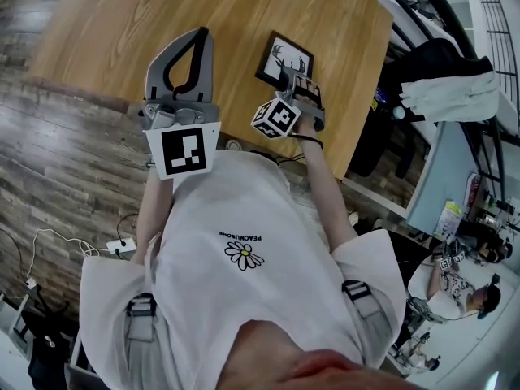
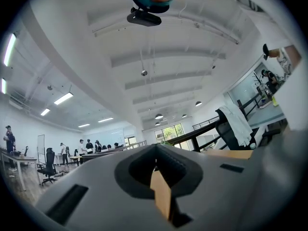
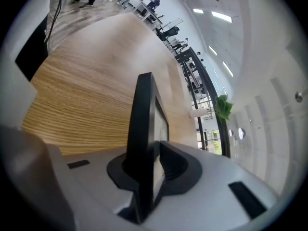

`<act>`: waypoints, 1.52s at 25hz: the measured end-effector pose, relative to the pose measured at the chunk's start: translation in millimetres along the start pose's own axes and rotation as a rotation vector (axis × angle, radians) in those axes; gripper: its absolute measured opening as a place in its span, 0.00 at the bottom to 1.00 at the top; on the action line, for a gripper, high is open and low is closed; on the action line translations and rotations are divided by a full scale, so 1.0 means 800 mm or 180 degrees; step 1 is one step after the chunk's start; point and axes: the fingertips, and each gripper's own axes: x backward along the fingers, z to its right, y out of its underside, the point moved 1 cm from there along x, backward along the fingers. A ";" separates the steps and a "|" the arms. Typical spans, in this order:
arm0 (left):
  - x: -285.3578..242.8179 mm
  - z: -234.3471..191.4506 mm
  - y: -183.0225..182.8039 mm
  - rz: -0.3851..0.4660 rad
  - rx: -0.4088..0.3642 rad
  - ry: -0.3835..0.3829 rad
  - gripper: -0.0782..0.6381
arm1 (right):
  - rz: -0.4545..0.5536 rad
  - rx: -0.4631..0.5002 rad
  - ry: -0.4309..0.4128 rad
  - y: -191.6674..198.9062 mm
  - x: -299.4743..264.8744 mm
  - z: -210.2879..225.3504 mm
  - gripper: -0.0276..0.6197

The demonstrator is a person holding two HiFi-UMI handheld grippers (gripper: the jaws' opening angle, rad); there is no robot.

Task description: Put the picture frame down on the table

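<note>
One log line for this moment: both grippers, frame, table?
left gripper: jaws shut, empty | right gripper: jaws on picture frame | frame: edge-up over table, contact unclear | step: placing

My right gripper (image 3: 150,173) has its jaws closed on the black picture frame (image 3: 142,119), which stands edge-on and upright between them with its glass face turned to the right. Beyond it stretches the wooden table (image 3: 82,95). The frame's far edge seems to meet the tabletop, though I can't be sure. A green plant (image 3: 222,107) shows past the table's far side.
</note>
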 end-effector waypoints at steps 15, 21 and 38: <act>0.002 0.004 0.025 -0.0060 0.0269 0.0054 0.13 | 0.0355 -0.0843 -0.2180 -0.013 0.023 -0.068 0.54; 0.002 -0.007 0.026 -0.0072 0.0348 -0.0049 0.13 | 0.0242 -0.0859 -0.2429 -0.011 0.014 -0.091 0.55; 0.007 0.004 0.031 -0.0058 0.0447 -0.0013 0.13 | 0.0347 -0.0943 -0.2576 -0.014 0.012 -0.093 0.55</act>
